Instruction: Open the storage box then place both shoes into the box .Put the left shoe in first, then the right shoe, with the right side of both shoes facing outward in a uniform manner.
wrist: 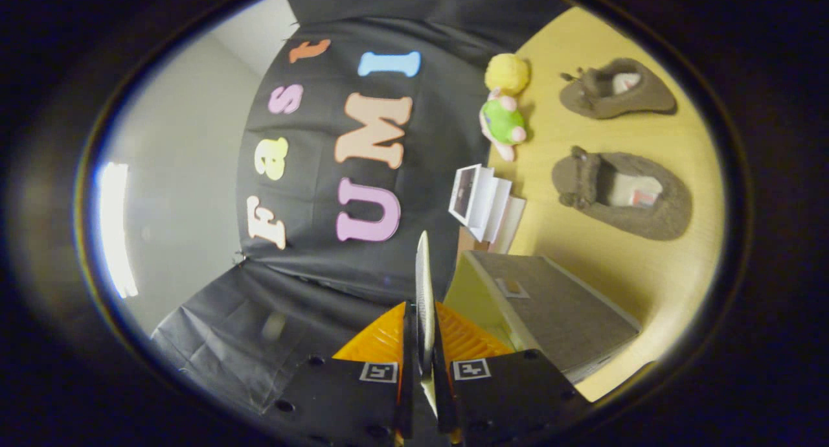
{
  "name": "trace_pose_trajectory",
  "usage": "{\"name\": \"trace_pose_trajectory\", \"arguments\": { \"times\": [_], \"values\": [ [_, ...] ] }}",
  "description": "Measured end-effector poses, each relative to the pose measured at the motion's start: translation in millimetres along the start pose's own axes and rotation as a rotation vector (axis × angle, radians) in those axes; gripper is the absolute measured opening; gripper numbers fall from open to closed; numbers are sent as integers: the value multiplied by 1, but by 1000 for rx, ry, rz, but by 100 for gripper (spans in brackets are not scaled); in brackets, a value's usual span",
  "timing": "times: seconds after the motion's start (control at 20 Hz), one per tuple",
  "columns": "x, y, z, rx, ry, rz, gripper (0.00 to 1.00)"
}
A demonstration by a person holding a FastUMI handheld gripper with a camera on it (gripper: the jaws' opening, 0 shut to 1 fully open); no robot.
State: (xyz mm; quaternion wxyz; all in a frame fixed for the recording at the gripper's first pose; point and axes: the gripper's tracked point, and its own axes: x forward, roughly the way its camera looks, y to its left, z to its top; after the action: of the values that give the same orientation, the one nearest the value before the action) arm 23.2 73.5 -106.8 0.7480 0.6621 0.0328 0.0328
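Observation:
My gripper (423, 333) is shut on a thin pale panel (423, 272) seen edge-on, which looks like the storage box's lid; it runs up from between the fingers. Right beside it lies the grey fabric storage box (557, 311), with a pale yellow face towards the panel. The whole view is rolled sideways. Beyond the box, two brown fuzzy shoes rest apart on the yellow table (647, 265): the nearer shoe (625, 197) and the farther shoe (615, 87), both with their openings showing.
A yellow and green plush toy (504, 103) lies on the table by the black cloth wall. A stack of white cards or a booklet (480, 201) stands between the toy and the box. A grey room wall lies to the other side.

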Motion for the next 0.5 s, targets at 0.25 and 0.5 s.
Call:
{"name": "trace_pose_trajectory", "arguments": {
  "times": [0.25, 0.5],
  "values": [
    [13, 29, -12, -301, 85, -3, 16],
    [28, 67, -43, -542, 138, -31, 10]
  ]
}}
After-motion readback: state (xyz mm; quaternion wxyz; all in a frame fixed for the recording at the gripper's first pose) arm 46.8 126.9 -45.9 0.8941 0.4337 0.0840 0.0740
